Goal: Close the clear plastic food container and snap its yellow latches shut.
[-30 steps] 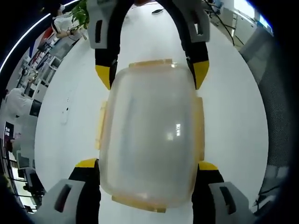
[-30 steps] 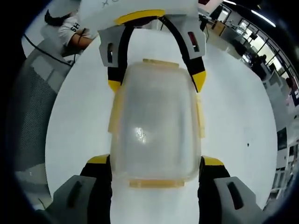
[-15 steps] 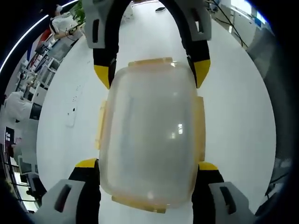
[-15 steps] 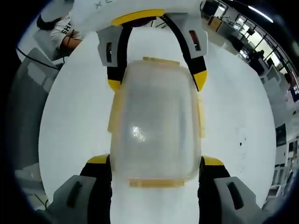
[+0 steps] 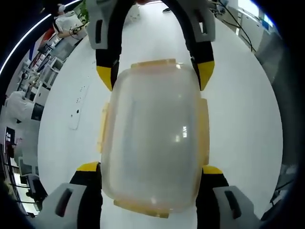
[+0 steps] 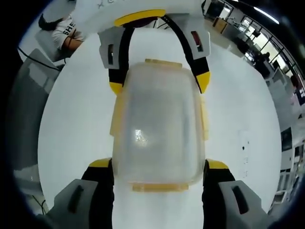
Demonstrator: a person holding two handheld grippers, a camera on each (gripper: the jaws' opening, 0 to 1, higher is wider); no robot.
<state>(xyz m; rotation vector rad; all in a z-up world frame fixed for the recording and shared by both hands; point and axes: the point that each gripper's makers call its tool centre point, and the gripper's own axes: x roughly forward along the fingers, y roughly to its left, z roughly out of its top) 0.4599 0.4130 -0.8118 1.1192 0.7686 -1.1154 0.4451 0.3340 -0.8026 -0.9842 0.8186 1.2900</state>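
Nothing has shifted: container (image 5: 153, 138) stays clamped between left gripper (image 5: 151, 171) jaws and, at its far end, right gripper (image 6: 159, 169) jaws. Latches (image 6: 159, 187) look folded down, so closing seems done.

I see a round white table (image 5: 248, 124) spanning most of both views. A white power strip (image 5: 77, 107) lies flat on it at the left of the left gripper view, and the clear plastic container (image 5: 155, 138) seems to rest on it at the centre; contact underneath is hidden.
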